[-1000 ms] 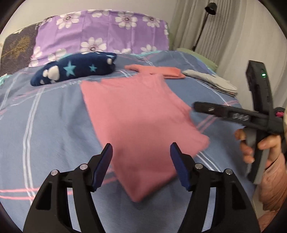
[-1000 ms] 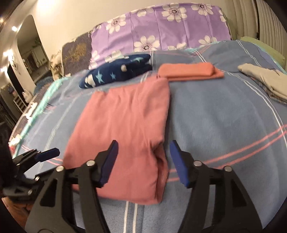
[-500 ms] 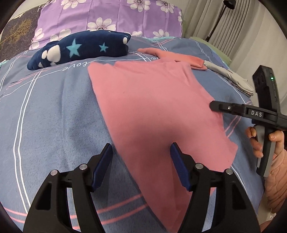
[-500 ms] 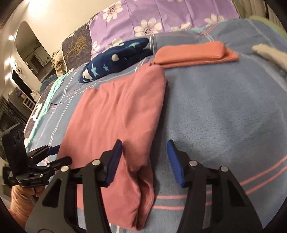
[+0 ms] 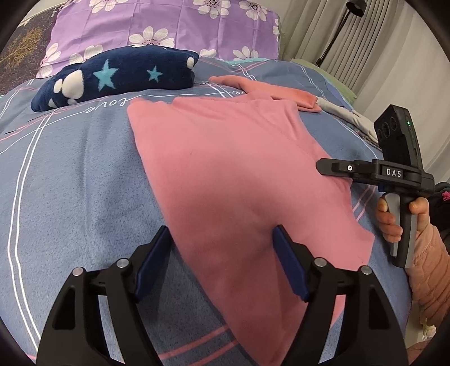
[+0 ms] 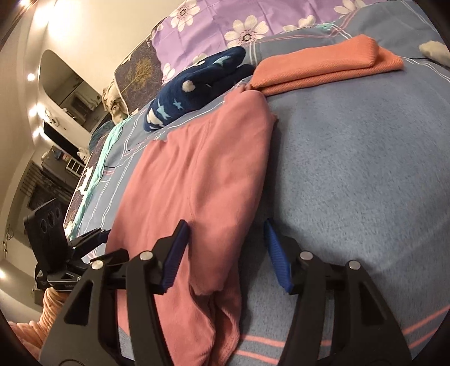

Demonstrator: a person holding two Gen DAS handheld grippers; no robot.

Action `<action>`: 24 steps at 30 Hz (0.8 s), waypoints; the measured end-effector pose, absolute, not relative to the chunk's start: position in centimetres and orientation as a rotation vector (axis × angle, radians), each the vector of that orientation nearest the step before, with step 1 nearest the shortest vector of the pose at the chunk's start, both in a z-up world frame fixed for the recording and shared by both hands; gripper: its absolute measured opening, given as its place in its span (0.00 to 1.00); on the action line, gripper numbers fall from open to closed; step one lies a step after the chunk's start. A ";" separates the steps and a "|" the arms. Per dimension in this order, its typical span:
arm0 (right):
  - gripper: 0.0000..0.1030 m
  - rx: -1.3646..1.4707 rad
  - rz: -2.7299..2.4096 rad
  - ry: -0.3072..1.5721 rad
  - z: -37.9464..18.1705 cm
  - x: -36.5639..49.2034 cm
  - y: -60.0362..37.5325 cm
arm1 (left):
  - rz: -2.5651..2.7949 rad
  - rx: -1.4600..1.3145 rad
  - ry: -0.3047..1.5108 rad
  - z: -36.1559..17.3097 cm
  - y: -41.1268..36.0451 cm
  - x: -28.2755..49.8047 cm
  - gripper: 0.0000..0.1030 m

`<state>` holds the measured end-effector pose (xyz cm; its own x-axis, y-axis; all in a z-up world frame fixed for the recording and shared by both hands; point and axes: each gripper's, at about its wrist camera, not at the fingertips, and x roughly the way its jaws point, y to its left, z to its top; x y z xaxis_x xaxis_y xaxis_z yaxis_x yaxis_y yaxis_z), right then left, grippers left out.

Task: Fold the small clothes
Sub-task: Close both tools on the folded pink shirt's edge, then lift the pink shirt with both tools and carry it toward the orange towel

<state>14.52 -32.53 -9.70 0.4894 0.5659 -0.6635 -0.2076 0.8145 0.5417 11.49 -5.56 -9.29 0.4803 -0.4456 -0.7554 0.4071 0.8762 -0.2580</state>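
A pink garment (image 5: 239, 169) lies flat on the blue-grey bedspread (image 5: 70, 183), its right side folded over. My left gripper (image 5: 222, 236) hangs low over the garment's near left edge; its jaws are opening and the edge lies between them, not pinched. My right gripper (image 6: 225, 228) straddles the folded right edge of the pink garment (image 6: 202, 169). Its jaws are opening too, and the blue pads do not press on the cloth. In the left wrist view the right gripper (image 5: 323, 166) reaches over the garment's right side, held by a hand (image 5: 391, 222).
At the back lie a navy star-patterned folded blanket (image 5: 112, 76), a folded orange garment (image 6: 323, 64) and a pale grey garment (image 5: 346, 115). A purple floral pillow (image 5: 168, 25) stands behind them. The bed's edge and curtains are at the right.
Both grippers have come down and forward onto the pink garment's near edges. The left jaws stand a little wider; the right jaws are slightly narrower than a second ago.
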 end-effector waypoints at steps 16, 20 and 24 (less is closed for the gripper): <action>0.46 0.383 0.638 0.964 -9.8 19.0 -30.9 | -0.638 -0.202 0.955 -9.7 -4.4 16.2 0.74; 0.45 0.393 0.638 0.959 -10.0 20.0 -30.7 | -0.629 -0.205 0.956 -9.7 -4.4 17.6 0.54; 0.36 0.356 0.602 0.949 -9.7 19.7 -30.1 | -0.620 -0.191 0.944 -9.2 -5.0 17.7 0.32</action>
<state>19.73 -30.11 -9.66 0.4381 0.6220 -0.6490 -0.3213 0.7826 0.5332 17.73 -5.01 -9.20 0.4293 -0.5733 -0.6979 0.4123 0.8119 -0.4134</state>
